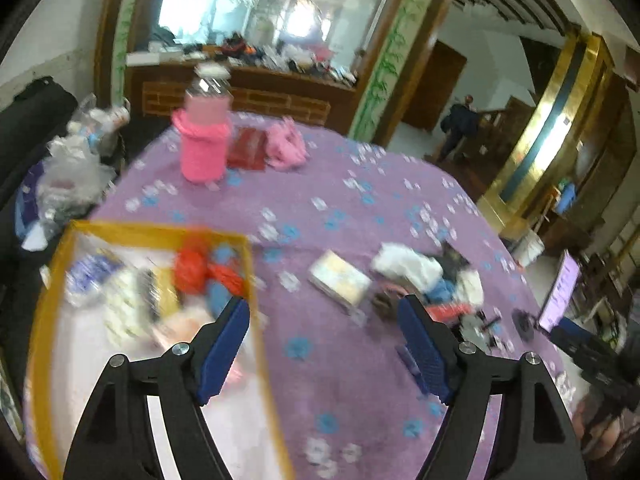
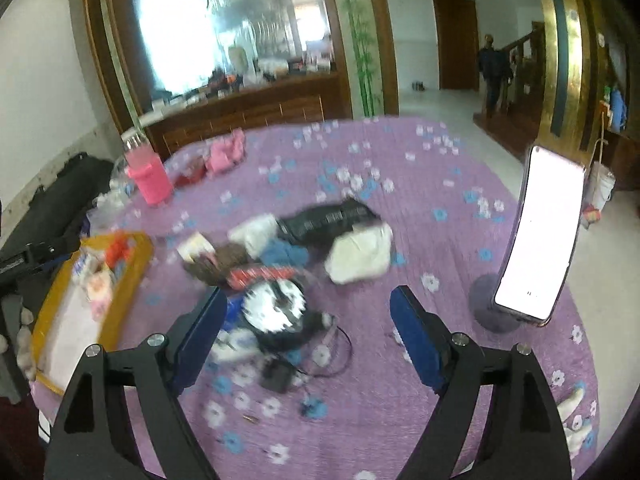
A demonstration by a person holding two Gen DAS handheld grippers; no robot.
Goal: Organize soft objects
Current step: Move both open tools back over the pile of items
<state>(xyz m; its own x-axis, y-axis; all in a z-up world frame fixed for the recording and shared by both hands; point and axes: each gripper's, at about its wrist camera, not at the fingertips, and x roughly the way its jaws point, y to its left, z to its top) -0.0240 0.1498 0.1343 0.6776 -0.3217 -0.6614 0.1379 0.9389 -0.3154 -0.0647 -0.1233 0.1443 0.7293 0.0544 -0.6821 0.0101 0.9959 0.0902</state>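
Both pairs of jaws stand wide apart with nothing between their blue ribbed pads. The right gripper (image 2: 308, 308) hangs above the purple flower-printed cloth covering the worktop (image 2: 420, 200), angled downward, and just ahead of its tips lies the heap of soft objects (image 2: 304, 240): a white crumpled cloth bundle (image 2: 360, 254) up and to the right of the jaws' centre line, a blue fabric piece (image 2: 286, 252) and a brown knitted item (image 2: 218, 262) up and to the left, and a dark striped garment (image 2: 328, 218) farthest out, its long axis running left to right across the view. The left gripper (image 1: 324, 316) hovers at the right-hand wall of the yellow-rimmed storage box (image 1: 52, 280), which already holds red and blue soft pieces (image 1: 208, 270); from that side the heap lies ahead and to the right, beyond a small pale rectangular packet (image 1: 340, 280). By my judgement the right hand is the nearer one to the heap, and the box lies away to its left, so a picked item has to travel leftward across the worktop. A white-screened phone on a round stand (image 2: 540, 236) stands to the right, well clear of the heap.
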